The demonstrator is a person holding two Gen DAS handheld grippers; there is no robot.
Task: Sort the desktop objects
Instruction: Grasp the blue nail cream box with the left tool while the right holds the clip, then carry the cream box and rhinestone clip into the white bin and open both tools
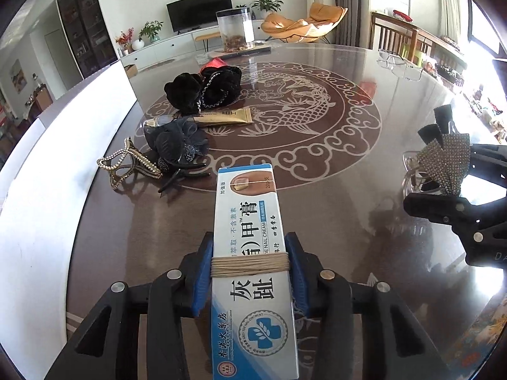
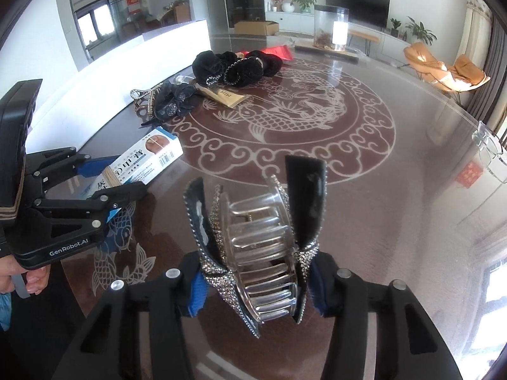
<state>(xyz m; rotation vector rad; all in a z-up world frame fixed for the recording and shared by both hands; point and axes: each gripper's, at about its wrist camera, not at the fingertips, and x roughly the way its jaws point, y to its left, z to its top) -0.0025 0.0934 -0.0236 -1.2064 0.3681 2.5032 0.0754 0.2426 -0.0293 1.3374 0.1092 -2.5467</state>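
The left gripper (image 1: pixel 250 262) is closed on a nail cream box (image 1: pixel 250 253), its blue pads (image 1: pixel 202 272) pressed against the two long sides. The box's long axis runs straight ahead along the fingers, its far end pointing to 12 o'clock over the tabletop (image 1: pixel 348 221). It is a white and light-blue carton with Chinese print, a toenail picture near the far end, a round blue-cross seal near the camera, and a band of tan string wound around its middle.

The right gripper (image 2: pixel 253 281) is clamped on a hair claw clip (image 2: pixel 263 253), held above the tabletop with its long axis also toward 12 o'clock. The clip has clear plastic teeth, a rhinestone-studded bow and black ribbon tails rising at its far end.

In the left wrist view, at about 10 to 11 o'clock, lie a black scrunchie (image 1: pixel 202 88), a gold tube (image 1: pixel 221 117), a black flower clip (image 1: pixel 177 142) and a gold rhinestone clip (image 1: pixel 126 164), clustered close together on the tabletop.
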